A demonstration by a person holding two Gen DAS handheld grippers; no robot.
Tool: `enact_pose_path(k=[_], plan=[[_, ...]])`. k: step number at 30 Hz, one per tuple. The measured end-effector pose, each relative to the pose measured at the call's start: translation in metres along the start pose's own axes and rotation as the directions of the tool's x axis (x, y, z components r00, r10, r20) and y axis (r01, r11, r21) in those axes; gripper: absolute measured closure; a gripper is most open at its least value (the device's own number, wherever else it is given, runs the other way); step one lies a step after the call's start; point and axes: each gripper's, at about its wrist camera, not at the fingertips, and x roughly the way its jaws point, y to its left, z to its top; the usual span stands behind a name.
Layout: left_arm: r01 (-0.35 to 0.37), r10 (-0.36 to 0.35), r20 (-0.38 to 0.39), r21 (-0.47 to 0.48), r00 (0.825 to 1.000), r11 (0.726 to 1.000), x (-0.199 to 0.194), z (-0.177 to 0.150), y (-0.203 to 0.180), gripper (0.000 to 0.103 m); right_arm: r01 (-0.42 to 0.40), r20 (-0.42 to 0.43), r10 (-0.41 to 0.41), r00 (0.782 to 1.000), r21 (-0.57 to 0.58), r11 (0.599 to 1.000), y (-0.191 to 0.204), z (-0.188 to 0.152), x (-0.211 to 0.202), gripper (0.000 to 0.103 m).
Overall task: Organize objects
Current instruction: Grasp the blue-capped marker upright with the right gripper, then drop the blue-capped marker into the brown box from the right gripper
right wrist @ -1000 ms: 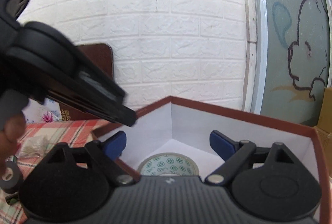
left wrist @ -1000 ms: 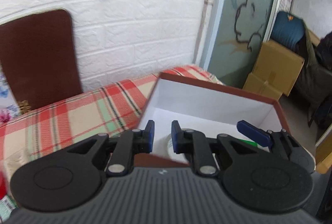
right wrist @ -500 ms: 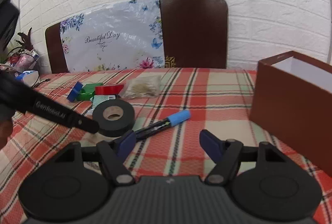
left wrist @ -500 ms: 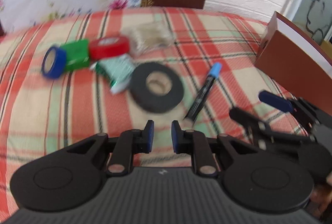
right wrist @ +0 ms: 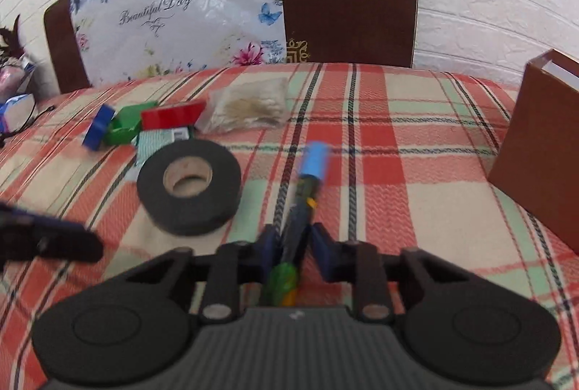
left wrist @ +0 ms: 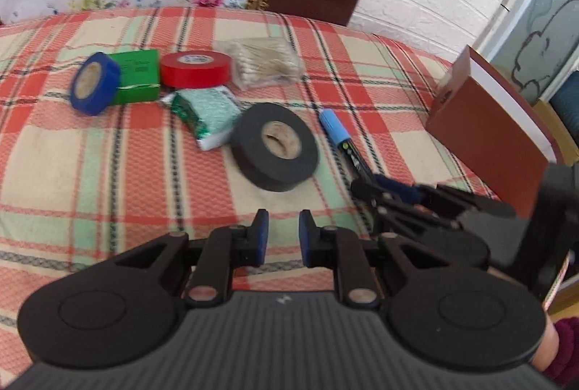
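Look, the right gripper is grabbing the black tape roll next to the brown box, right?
Not quite. The right gripper is shut on the blue-capped marker, not the black tape roll, which lies untouched beside it. The right wrist view shows this.

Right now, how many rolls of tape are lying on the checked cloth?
3. The blue roll stands on edge far left, the red roll lies beside the green box, the black roll nearest. More may sit inside the brown box.
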Motion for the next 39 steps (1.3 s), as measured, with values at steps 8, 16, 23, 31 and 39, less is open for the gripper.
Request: enact_pose_path(k=[8, 16, 23, 31, 39], plan=[[0.131, -0.141, -0.151, -0.074, 0.978, 0.989, 0.046, 0.003, -0.042, 0.072, -0.057, 0.015, 0.055, 0.998, 0.117, 0.991, -0.025, -0.044, -0.055, 0.085], [0.124, -0.137, -0.181, -0.081, 0.974, 0.989, 0.069, 0.003, -0.08, 0.077, -0.218, 0.07, 0.207, 0.976, 0.294, 0.93, -0.047, -0.053, -0.067, 0.085], [0.172, -0.169, -0.133, 0.011, 0.977, 0.985, 0.058, 0.029, -0.124, 0.083, -0.197, 0.152, 0.158, 0.976, 0.298, 0.934, -0.066, -0.045, -0.081, 0.085], [0.296, -0.303, -0.004, 0.232, 0.953, 0.927, 0.043, 0.091, -0.233, 0.084, -0.009, 0.39, -0.094, 0.916, 0.254, 0.967, -0.119, 0.001, -0.13, 0.085], [0.379, -0.391, -0.027, 0.317, 0.92, 0.869, 0.108, 0.097, -0.304, 0.085, 0.253, 0.374, -0.355, 0.857, 0.295, 0.922, -0.194, 0.025, -0.126, 0.085]])
